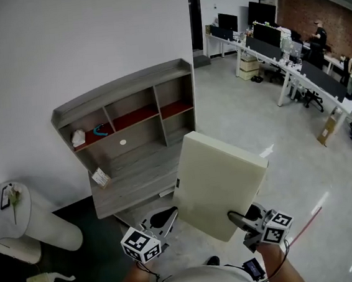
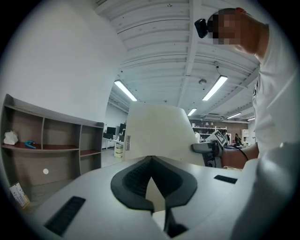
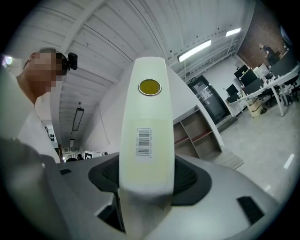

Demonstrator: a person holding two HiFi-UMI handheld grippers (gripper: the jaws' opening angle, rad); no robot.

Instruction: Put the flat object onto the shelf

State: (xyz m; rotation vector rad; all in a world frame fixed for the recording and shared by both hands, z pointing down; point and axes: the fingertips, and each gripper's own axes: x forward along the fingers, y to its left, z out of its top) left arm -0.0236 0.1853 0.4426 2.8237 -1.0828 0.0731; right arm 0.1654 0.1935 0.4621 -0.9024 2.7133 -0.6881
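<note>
Meanwhile, the right claw (image 1: 237, 218) was clamped on the lower edge of the cream flat panel (image 1: 220, 176), held tilted at frame centre, short of the grey shelf (image 1: 126, 86) upper left. The left claw (image 1: 166, 217), closed and empty, sat beside its lower-left corner, likely to steady it.

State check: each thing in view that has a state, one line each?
panel: held in the air, tilted, not yet on the shelf.
right gripper: fingers clamped on the panel's near edge.
left gripper: fingers together, nothing between them, by the panel's lower left corner.
shelf: stands against the wall, open-fronted.
</note>
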